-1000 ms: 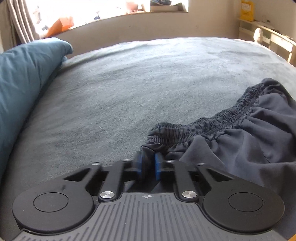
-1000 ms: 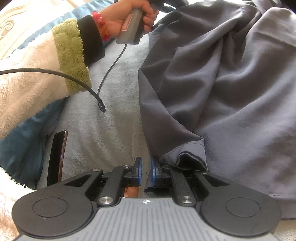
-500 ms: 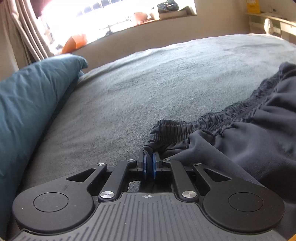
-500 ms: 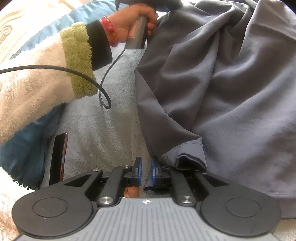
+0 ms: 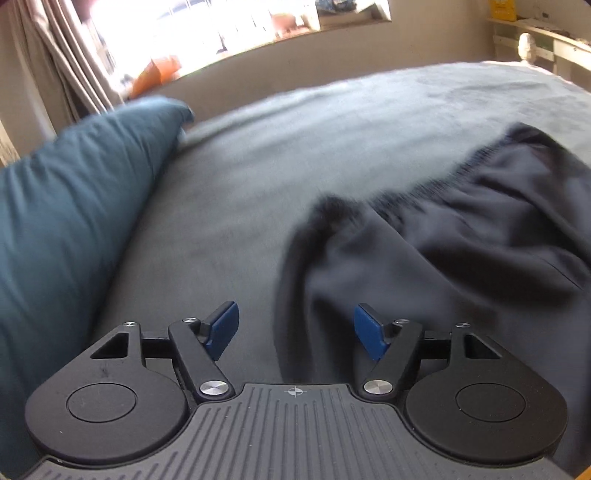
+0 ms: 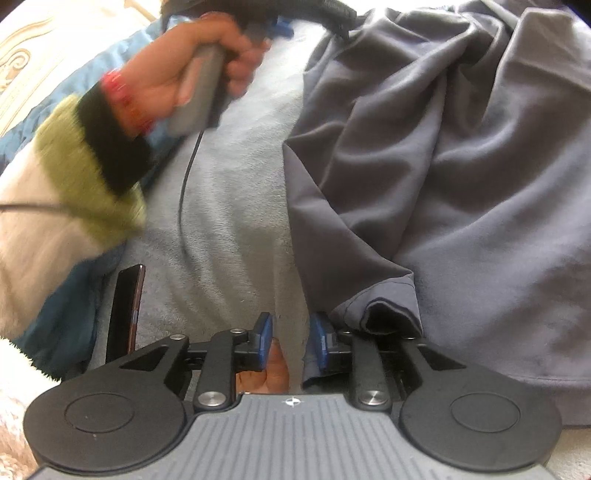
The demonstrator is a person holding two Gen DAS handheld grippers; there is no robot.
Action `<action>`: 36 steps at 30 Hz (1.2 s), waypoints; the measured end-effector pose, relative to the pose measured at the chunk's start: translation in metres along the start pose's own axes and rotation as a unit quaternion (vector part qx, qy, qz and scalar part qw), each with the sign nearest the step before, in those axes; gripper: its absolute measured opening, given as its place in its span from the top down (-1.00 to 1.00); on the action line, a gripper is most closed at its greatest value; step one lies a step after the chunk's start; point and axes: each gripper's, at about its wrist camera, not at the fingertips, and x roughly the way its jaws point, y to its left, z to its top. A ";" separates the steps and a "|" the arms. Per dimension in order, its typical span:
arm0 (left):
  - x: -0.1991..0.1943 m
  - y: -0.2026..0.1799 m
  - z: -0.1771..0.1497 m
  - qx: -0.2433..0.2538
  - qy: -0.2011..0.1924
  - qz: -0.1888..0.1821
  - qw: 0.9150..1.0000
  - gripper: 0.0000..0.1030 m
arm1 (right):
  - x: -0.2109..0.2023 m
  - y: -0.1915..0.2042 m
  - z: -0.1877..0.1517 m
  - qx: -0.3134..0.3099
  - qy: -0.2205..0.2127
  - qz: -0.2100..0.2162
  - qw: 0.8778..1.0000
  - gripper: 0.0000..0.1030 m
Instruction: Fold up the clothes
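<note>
Left wrist view gives me the left gripper [image 5: 295, 332] with its blue fingers [image 5: 221, 329] spread wide, having just been opening, and nothing sits between them. The dark grey shorts [image 5: 461, 236] lie crumpled on the bed [image 5: 295, 147] just ahead and to the right of that gripper, with the gathered elastic waistband [image 5: 417, 195] on their far edge, though motion blur smears it. A teal pillow [image 5: 74, 206] lies along the left side of the bed, and a bright window [image 5: 207, 33] with a curtain [image 5: 70, 62] is beyond it. In the right wrist view, my right gripper [image 6: 291, 343] has also just been parting its fingers; a hem corner of the shorts [image 6: 443, 166] hangs against the right-hand pad [image 6: 320, 341], while the left-hand pad stands clear of the cloth, so I read no grip there. At the top, a hand [image 6: 184, 77] in a fluffy sleeve [image 6: 81, 162] holds the other gripper's handle, blurred. A dark phone [image 6: 125, 310] lies on the bed near the sleeve.
</note>
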 end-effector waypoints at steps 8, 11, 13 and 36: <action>-0.045 -0.010 -0.056 0.018 0.048 -0.015 0.999 -0.36 | -0.042 0.004 -0.011 -0.011 -0.038 -0.019 0.999 0.29; -0.058 -0.010 -0.074 0.005 0.071 -0.042 0.997 -0.36 | -0.060 0.000 -0.014 -0.006 -0.064 -0.037 0.997 0.29; -0.063 -0.012 -0.082 0.001 0.081 -0.060 0.995 -0.36 | -0.067 -0.005 -0.013 -0.001 -0.079 -0.054 0.995 0.29; -0.078 0.006 -0.126 -0.022 0.100 -0.126 0.987 0.73 | 0.002 0.024 -0.011 -0.056 0.008 0.014 0.998 0.72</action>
